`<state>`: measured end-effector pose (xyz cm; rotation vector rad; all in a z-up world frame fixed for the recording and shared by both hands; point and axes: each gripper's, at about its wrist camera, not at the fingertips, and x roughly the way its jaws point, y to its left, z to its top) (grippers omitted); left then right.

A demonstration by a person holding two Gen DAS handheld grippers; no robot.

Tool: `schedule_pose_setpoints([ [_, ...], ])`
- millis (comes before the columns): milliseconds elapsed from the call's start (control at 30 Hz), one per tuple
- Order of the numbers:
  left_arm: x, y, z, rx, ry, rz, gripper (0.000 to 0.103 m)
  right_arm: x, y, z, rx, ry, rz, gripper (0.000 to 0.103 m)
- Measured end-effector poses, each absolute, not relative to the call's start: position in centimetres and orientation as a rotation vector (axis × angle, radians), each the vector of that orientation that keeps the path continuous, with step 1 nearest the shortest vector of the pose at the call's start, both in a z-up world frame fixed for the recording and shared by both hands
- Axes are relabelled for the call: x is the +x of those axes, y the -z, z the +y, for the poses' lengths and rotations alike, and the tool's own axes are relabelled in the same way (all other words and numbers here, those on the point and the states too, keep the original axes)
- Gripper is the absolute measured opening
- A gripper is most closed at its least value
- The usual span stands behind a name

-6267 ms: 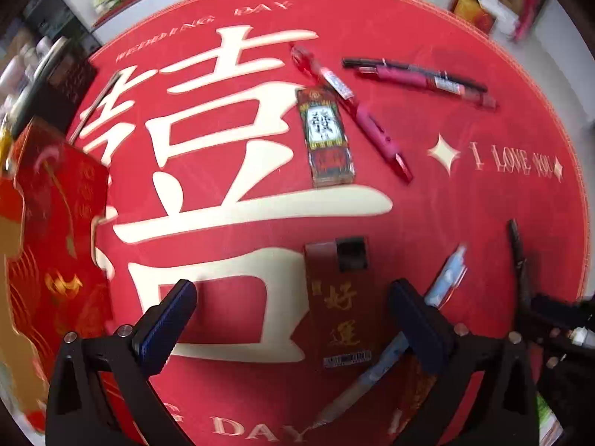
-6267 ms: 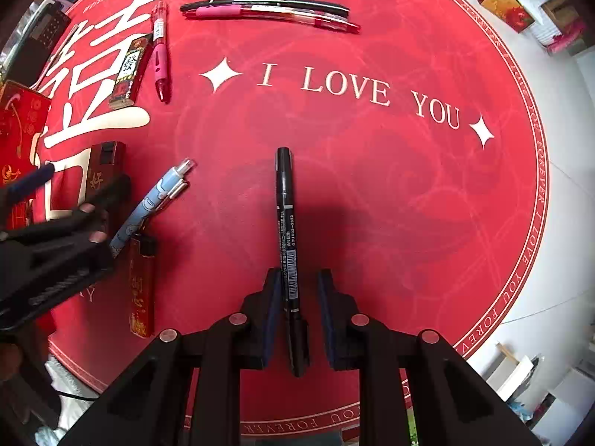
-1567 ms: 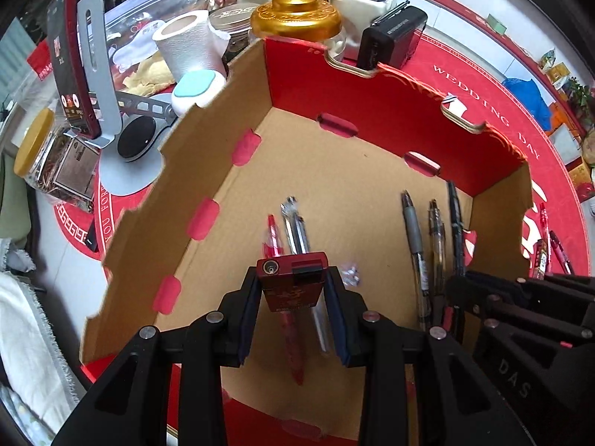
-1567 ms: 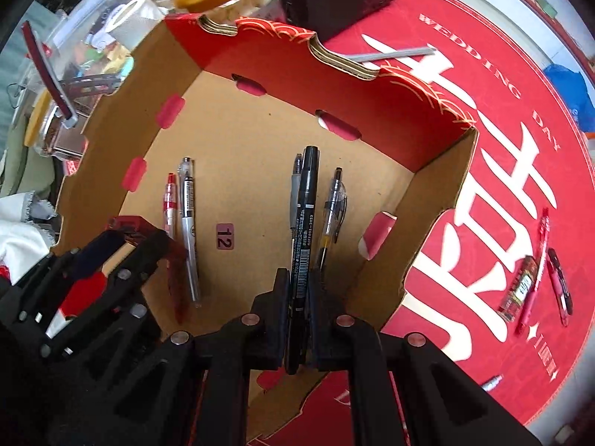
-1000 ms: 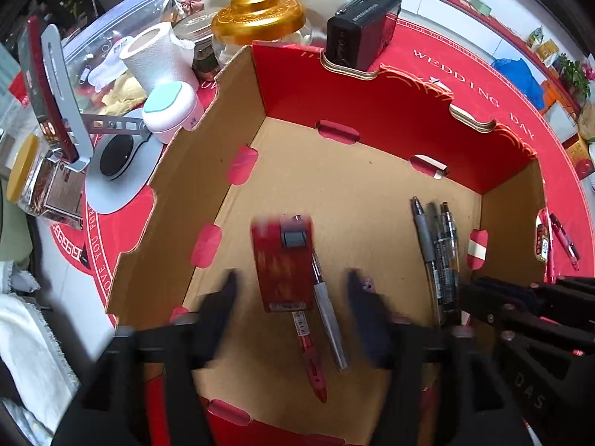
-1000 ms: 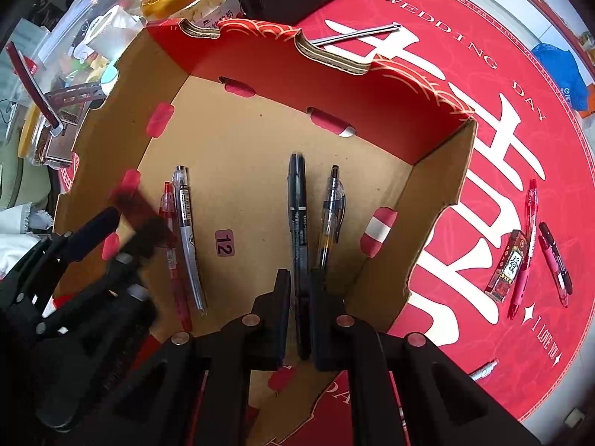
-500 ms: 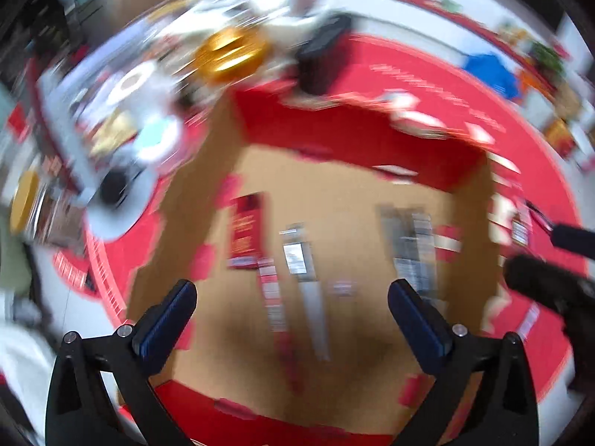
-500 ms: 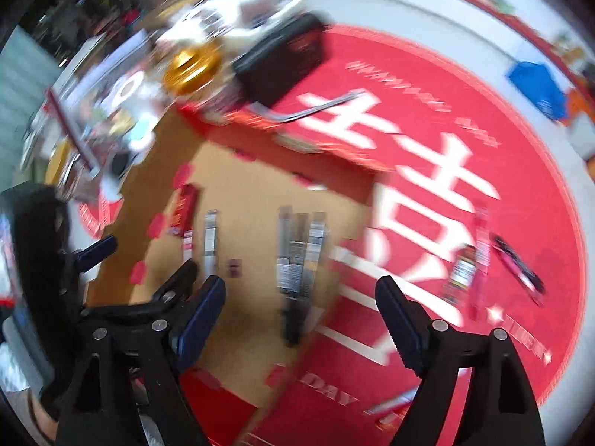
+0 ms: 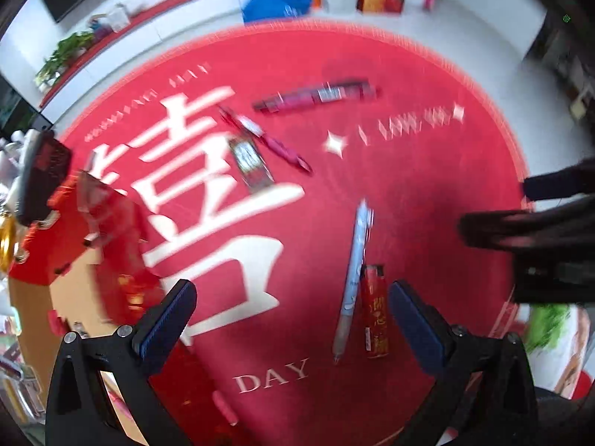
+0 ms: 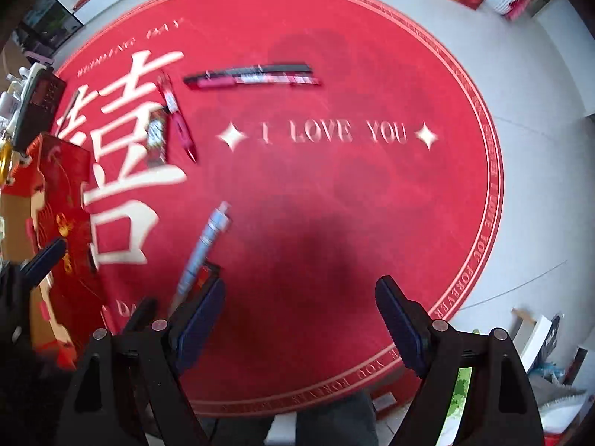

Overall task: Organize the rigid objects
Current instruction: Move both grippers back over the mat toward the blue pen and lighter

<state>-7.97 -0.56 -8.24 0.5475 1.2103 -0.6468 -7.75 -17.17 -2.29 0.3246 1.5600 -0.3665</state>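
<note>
My left gripper [image 9: 290, 316] is open and empty above the red round mat [image 9: 409, 193]. Just ahead of it lie a light blue pen [image 9: 353, 275] and a small red box [image 9: 375, 316], side by side. Further off lie a patterned box [image 9: 251, 163], a pink pen [image 9: 267, 137] and a pair of dark and pink pens [image 9: 316, 96]. My right gripper [image 10: 297, 319] is open and empty; the blue pen [image 10: 204, 249] lies by its left finger. The red cardboard box [image 10: 59, 223] stands at the left.
A black radio [image 9: 44, 171] and a gold lid [image 9: 5, 238] sit beyond the cardboard box [image 9: 93, 245]. Boxes and a blue bag [image 9: 275, 0] lie on the white floor past the mat. The frames are motion-blurred.
Both grippers let go of their items inside the cardboard box, opened wide and swung right, back over the mat with the remaining pens and boxes.
</note>
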Motion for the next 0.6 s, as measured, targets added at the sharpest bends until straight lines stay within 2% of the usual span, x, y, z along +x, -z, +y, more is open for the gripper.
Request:
schedule_pose_setpoints([
  [367,-7.5,13.1,-2.6,0.662,0.638,1.292,0.103,-11.0,3.6,-20.3,0.489,0.338,1.560,0.084],
  [600,-6.0,13.2,-2.7,0.597,0.588,1.298,0.103,-11.4,4.2,-20.9,0.512,0.334,1.558,0.084],
])
